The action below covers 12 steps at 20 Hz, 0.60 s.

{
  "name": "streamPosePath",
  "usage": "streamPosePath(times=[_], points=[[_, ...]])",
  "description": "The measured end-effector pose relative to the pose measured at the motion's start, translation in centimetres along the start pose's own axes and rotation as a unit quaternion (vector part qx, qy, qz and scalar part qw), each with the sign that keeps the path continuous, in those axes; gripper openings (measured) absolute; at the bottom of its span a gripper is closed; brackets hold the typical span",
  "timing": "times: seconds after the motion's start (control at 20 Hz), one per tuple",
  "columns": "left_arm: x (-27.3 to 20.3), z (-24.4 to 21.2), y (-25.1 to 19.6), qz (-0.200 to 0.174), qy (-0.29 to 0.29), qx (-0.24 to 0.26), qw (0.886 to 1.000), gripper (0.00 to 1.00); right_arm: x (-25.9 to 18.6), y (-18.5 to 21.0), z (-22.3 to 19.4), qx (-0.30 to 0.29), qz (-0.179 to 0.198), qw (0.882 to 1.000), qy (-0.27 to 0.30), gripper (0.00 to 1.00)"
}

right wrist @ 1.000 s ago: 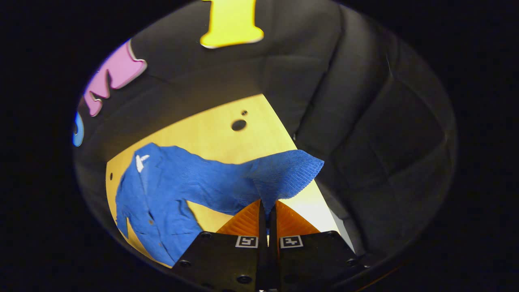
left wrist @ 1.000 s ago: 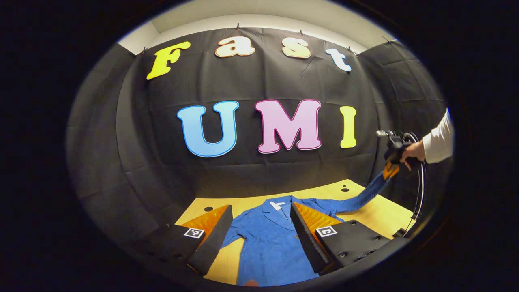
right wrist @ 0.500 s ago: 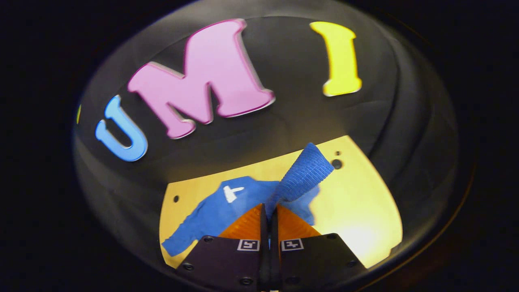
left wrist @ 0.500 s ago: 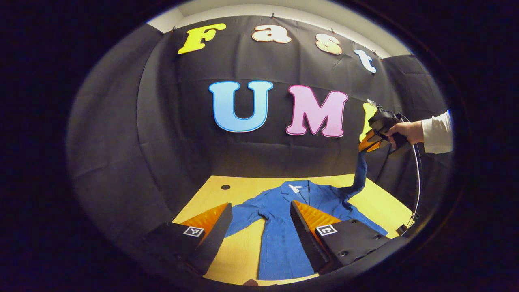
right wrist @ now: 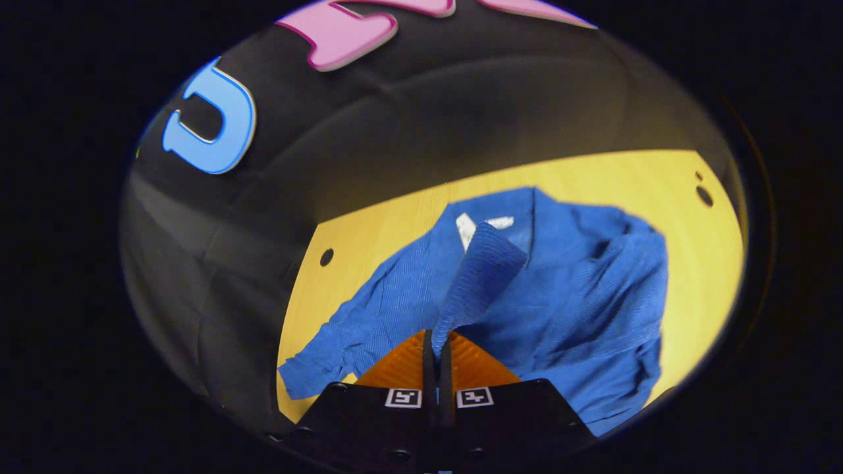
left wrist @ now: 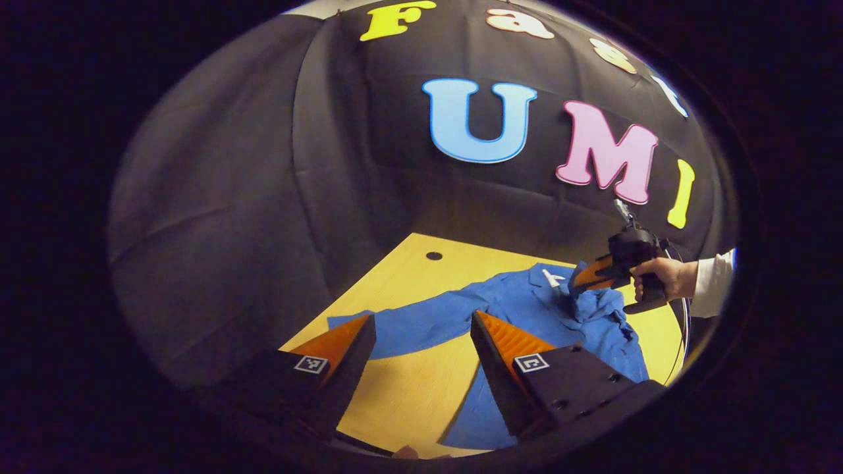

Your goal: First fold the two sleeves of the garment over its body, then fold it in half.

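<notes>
My right gripper [right wrist: 437, 339] pinches the ribbed cuff [right wrist: 484, 263] of the blue corduroy shirt [right wrist: 566, 289] spread mid-table [right wrist: 369, 224], while my left gripper [left wrist: 421, 339] hangs spread wide, holding nothing.

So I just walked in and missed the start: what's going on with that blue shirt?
A person is folding the shirt on the table with a tool in each hand. The right tool is shut on one sleeve and holds it over the shirt's body, near the collar. The left tool hangs open above the other sleeve, which lies spread out on the table. Neither sleeve lies folded flat yet, and the fold in half is not yet done.
</notes>
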<state>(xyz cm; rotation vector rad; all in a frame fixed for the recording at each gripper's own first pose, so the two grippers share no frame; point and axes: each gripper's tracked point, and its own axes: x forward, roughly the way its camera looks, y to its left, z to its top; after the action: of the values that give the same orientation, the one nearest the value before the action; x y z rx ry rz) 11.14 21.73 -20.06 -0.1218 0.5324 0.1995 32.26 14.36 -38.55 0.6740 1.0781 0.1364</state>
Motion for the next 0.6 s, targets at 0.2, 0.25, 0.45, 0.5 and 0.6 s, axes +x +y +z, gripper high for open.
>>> streamPosePath(times=[0.2, 0.25, 0.45, 0.5, 0.6], points=[[2.9, -1.3, 2.4, 0.042, 0.025, -0.031, 0.998, 0.85, 4.2, 3.5, -2.3, 0.094, 0.064, 0.993, 0.040, 0.04], [3.4, -1.9, 3.0, 0.045, 0.033, -0.045, 0.997, 0.85, 5.0, 3.5, -2.7, 0.109, 0.063, 0.991, 0.043, 0.04], [6.0, -2.4, 5.4, 0.068, 0.046, -0.052, 0.995, 0.85, 5.2, 5.7, -2.9, 0.133, 0.125, 0.982, 0.054, 0.08], [6.6, -2.5, 5.8, 0.072, 0.050, -0.045, 0.995, 0.85, 5.1, 6.1, -2.6, 0.135, 0.133, 0.980, 0.053, 0.38], [8.2, -2.7, 5.9, 0.066, 0.055, -0.042, 0.995, 0.85, 4.4, 7.0, -1.6, 0.128, 0.153, 0.979, 0.034, 0.99]])
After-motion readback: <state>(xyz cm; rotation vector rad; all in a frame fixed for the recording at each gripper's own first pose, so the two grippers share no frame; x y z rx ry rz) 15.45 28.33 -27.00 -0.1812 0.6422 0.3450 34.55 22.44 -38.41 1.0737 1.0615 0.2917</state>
